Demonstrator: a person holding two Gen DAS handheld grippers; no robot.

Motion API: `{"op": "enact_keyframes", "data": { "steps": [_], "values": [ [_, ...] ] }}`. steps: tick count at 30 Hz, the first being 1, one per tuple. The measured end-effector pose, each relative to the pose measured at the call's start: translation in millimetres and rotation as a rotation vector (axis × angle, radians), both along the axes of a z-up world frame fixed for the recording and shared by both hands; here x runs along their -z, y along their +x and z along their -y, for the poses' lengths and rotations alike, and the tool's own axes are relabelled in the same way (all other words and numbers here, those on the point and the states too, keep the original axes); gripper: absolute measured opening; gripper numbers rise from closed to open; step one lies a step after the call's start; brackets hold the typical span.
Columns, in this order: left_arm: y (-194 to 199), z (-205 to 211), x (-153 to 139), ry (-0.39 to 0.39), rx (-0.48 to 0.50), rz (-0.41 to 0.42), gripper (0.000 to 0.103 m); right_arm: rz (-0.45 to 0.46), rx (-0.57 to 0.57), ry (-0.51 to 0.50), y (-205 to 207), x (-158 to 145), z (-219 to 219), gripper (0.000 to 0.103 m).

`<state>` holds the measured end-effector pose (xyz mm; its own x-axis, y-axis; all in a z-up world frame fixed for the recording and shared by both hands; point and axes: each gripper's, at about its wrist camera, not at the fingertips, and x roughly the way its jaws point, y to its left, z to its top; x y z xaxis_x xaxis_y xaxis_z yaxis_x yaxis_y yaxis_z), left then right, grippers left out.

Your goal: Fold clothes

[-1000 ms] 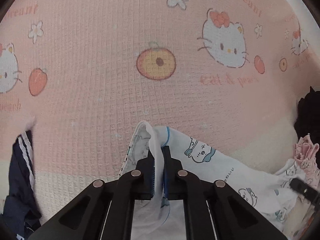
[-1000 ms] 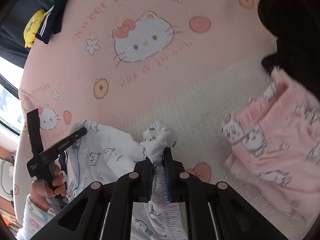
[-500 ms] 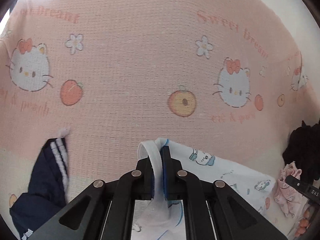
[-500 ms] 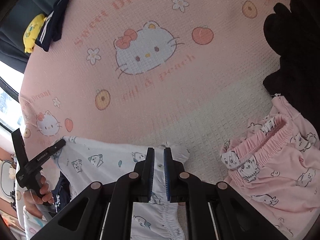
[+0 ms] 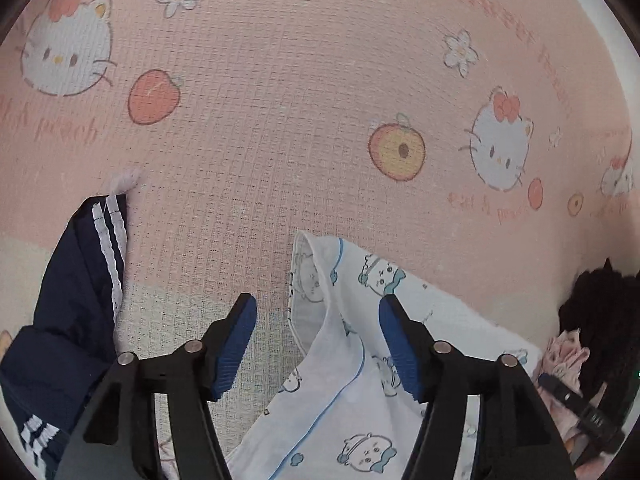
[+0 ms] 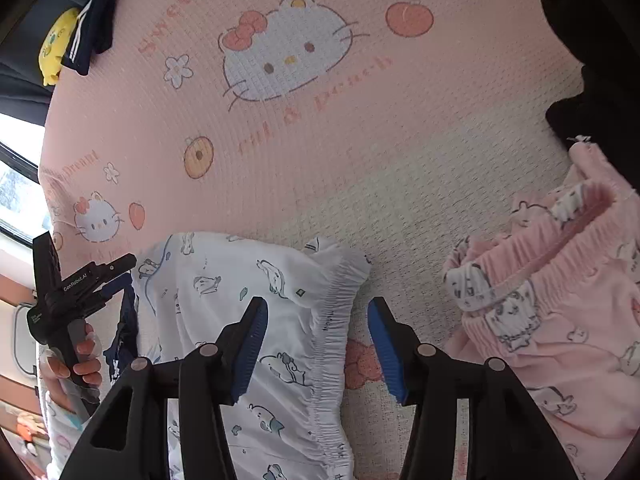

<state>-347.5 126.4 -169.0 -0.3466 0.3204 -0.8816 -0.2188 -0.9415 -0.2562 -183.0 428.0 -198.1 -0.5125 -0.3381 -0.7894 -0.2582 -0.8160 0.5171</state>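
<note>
Pink cartoon-print mat [image 5: 280, 100] now carries the white printed garment [image 6: 248, 280] lying flat, released since a second ago: left gripper [image 5: 316, 312] and right gripper [image 6: 318, 316] jaws opening, pads off the cloth between them.

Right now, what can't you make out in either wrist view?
- White printed garment: lower part hidden behind the right hand-held gripper, right wrist view.
- Navy garment: cut off by the left edge, left wrist view.
- Black item: featureless, cut off at the right edge.
</note>
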Motion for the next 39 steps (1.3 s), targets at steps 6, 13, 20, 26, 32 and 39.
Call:
{"op": "enact_keyframes", "data": {
  "steps": [6,13,20,26,32,39],
  "values": [
    [-1,-7,2,-0.031,0.045,0.047,0.061,0.048,-0.046,-0.042,-16,2,2,0.055],
    [-5,3,-2,0.013,0.053,0.144,0.061,0.162,-0.051,-0.246,-34,8,-15,0.055],
    [-20,12,2,0.073,0.043,0.251,0.061,0.201,0.082,-0.386,-27,25,-38,0.055],
    [-37,9,12,0.154,0.007,0.316,0.061,0.231,0.104,-0.347,-31,27,-33,0.055],
    [-46,0,27,0.145,-0.009,0.339,0.061,0.28,0.241,-0.388,-33,37,-37,0.055],
    [-48,-5,43,0.083,0.012,0.331,0.061,0.32,0.299,-0.333,-34,43,-30,0.055]
  ]
}}
